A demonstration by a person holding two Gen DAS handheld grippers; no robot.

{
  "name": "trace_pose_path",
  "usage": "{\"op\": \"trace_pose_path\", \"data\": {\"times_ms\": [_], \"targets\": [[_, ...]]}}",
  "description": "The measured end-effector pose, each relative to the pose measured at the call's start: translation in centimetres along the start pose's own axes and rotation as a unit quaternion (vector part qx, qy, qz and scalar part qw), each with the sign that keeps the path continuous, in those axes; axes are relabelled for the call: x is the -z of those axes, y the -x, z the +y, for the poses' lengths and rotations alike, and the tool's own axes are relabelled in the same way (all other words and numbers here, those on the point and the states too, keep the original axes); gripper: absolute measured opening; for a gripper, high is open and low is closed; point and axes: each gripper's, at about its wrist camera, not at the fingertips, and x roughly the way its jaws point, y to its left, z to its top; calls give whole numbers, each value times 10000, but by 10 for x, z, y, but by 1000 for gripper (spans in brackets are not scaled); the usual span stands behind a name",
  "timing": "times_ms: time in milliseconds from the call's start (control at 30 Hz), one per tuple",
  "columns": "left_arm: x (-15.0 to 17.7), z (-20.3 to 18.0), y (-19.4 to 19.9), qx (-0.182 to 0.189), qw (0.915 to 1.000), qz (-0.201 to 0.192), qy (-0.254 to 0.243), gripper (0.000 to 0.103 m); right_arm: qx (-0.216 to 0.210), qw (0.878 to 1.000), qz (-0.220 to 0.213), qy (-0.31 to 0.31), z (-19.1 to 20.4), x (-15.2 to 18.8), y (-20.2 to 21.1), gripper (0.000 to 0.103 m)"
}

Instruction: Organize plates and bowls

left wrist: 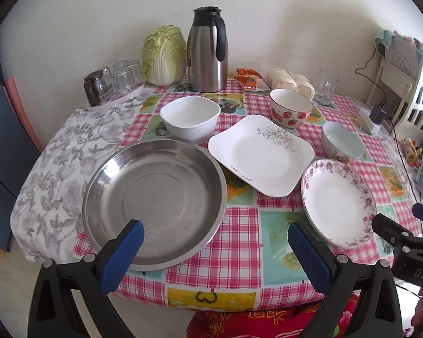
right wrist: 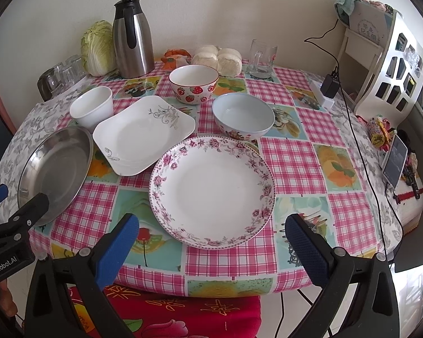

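Hovering over the near edge of the table (left wrist: 217, 290), the left gripper (left wrist: 215, 238) is held with its jaws spread wide and nothing between them; the right gripper (right wrist: 211, 233) is held likewise, wide and empty.

A round steel pan (left wrist: 155, 205) is seen at the near left of the table, its rim just ahead of the left gripper's left finger. A round floral-rimmed plate (right wrist: 211, 188) lies toward the near edge, just ahead of the right gripper. Between these two, farther in, a square white plate (left wrist: 260, 155) with a grey scroll pattern is set, its corner near or touching the pan. A square white bowl (left wrist: 190, 118) is placed behind the pan. A strawberry-patterned bowl (right wrist: 194, 85) stands toward the far edge, and a pale blue bowl (right wrist: 243, 117) sits just behind the floral plate.

Along the far edge, a steel thermos jug (left wrist: 208, 50), a napa cabbage (left wrist: 163, 56), upturned glasses (left wrist: 118, 80), wrapped buns (right wrist: 218, 56) and a glass mug (right wrist: 260, 57) are lined up.
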Motion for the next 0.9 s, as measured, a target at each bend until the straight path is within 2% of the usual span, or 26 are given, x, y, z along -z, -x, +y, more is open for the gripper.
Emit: {"op": "trace_pose_path", "data": {"times_ms": [167, 300, 367, 433, 567, 700, 767, 867, 900], "targets": [[-15, 30, -5, -40, 9993, -144, 355, 103, -285, 9990, -251, -220, 8, -27, -2, 103], [-25, 69, -9, -87, 9960, -314, 837, 103, -390, 9985, -368, -93, 34, -48, -12, 103], [-27, 91, -12, -97, 9931, -452, 1081, 103, -549, 9982, -229, -23, 51, -55, -24, 103], [-27, 113, -16, -258, 9903, -512, 1262, 103, -764, 9970, -42, 88, 69, -59, -37, 103], [-25, 152, -31, -297, 9871, -253, 1551, 103, -1054, 9931, 365, 361, 106, -57, -64, 103], [-22, 180, -49, -626, 9835, 20, 1697, 102, -1348, 9874, 656, 510, 135, -55, -83, 103], [-20, 190, -58, -677, 9807, 143, 1826, 100, -1488, 9847, 749, 515, 144, -56, -91, 102], [-17, 203, -74, -598, 9763, 375, 2048, 90, -1656, 9810, 943, 359, 151, -56, -104, 85], [-16, 204, -79, -610, 9747, 462, 2102, 85, -1701, 9795, 1028, 318, 153, -55, -109, 76]]}}
